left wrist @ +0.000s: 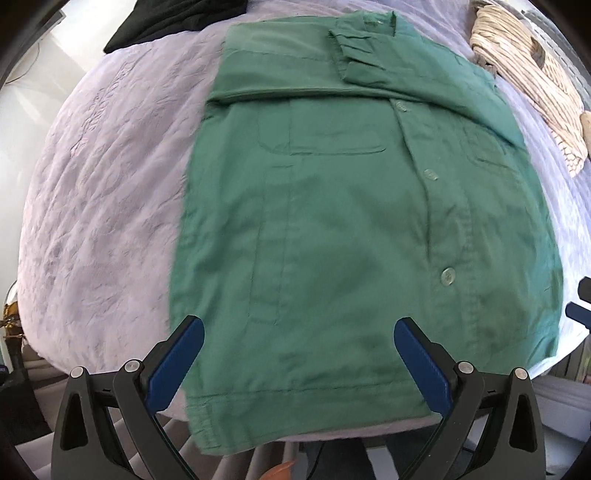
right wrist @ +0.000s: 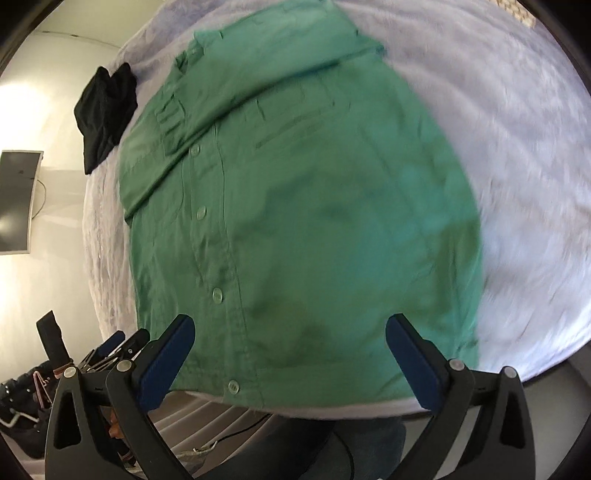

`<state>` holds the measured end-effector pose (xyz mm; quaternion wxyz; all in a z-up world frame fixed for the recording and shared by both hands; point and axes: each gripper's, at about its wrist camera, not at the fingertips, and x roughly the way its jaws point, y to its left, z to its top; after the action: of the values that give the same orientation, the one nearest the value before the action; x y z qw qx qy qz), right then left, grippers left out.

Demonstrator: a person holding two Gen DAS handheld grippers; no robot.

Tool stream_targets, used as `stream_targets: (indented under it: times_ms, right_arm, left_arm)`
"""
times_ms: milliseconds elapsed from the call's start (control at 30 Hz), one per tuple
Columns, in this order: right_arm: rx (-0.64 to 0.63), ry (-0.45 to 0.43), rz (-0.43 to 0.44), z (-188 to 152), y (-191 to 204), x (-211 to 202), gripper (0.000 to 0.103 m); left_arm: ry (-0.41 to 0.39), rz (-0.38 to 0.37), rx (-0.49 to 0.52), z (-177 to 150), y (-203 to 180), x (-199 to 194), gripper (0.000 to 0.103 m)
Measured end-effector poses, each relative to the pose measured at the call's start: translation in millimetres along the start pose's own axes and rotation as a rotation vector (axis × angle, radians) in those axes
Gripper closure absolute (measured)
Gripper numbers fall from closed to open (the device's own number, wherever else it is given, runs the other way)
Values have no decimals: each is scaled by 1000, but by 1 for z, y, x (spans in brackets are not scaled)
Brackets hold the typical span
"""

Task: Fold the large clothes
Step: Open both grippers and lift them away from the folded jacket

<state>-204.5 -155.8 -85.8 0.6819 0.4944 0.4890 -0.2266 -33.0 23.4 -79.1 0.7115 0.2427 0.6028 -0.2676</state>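
A green button-up shirt lies flat on the pale lilac bedspread, front up, its sides and sleeves folded in across the chest. Its hem reaches the near bed edge. My left gripper is open and empty, hovering over the hem's left part. My right gripper is open and empty over the hem's right part; the shirt fills that view. The right gripper's blue tip also shows at the left wrist view's right edge.
A black garment lies at the far left of the bed, also in the right wrist view. A beige knitted piece lies at the far right. Shoes and hangers sit on the floor to the left.
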Motion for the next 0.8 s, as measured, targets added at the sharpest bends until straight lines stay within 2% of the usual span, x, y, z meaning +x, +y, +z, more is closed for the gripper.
stream_targets:
  times_ms: [67, 133, 233, 467, 600, 667, 800]
  right_arm:
    - [28, 20, 11, -11, 2, 6, 0]
    - [52, 25, 30, -18, 4, 8, 0]
    - [68, 18, 42, -28, 7, 10, 0]
    - [114, 12, 55, -43, 11, 16, 0]
    - [117, 0, -31, -49, 8, 17, 0]
    - [120, -1, -40, -51, 6, 17, 0]
    - [153, -3, 9, -54, -4, 17, 0]
  left_arm:
    - [-4, 46, 5, -6, 9, 1, 0]
    - [17, 58, 9, -10, 17, 5, 0]
    - [46, 35, 6, -19, 27, 9, 0]
    - [46, 11, -4, -33, 35, 8, 0]
    - [41, 2, -17, -39, 40, 6, 0]
    - [35, 0, -28, -41, 46, 6, 0]
    - [48, -37, -54, -45, 60, 10, 0]
